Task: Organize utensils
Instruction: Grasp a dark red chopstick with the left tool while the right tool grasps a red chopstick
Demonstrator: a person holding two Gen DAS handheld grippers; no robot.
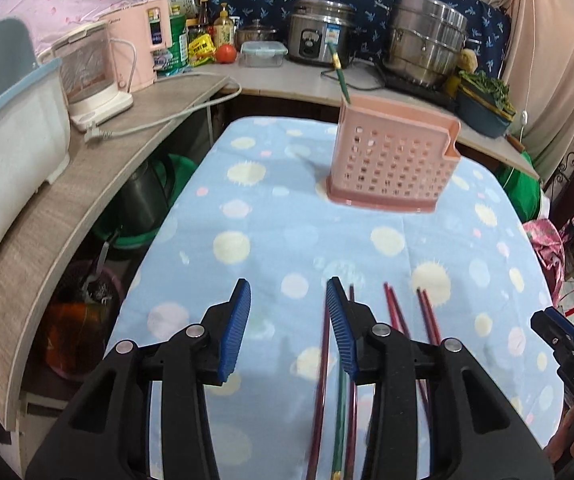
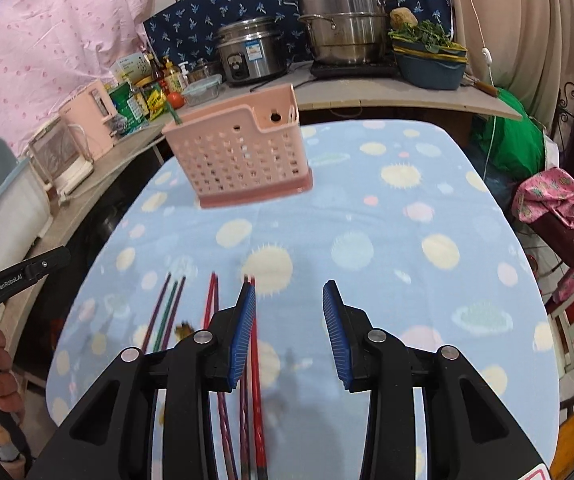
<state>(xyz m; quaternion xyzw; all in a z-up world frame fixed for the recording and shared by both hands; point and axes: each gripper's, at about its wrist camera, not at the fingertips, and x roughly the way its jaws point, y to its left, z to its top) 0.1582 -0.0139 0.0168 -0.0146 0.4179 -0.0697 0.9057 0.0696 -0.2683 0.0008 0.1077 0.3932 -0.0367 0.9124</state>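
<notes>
Lying loose on the cloth-covered table (image 1: 287,208) are the chopsticks still being sorted: a group of three (image 1: 337,400), two dark red and one green, is being seen beneath the left hand-held gripper (image 1: 288,292), and two further pairs (image 1: 397,312) are lying just to its right. One green chopstick (image 1: 341,76) is already standing in the pink perforated holder (image 1: 395,160), which is being kept upright on the far half of the table, well apart from the loose sticks.

Both tools are being held empty. The left hand-held gripper is being carried with its blue pads (image 1: 237,328) apart, nothing between them. The right hand-held gripper (image 2: 289,292) is likewise being held spread wide above the near end of the red chopsticks (image 2: 253,380), with its left pad just beside them.

As a judgement, the chopsticks are being treated as light, stiff and smooth, so they are likely to roll or slip if pinched near a tip. A hold around the middle or the thicker end, across the shaft, is being favoured, one stick or one tight pair at a time. The soft cloth is giving slightly, which should let a pad get under a stick. The holder looks light and may tip if knocked.
</notes>
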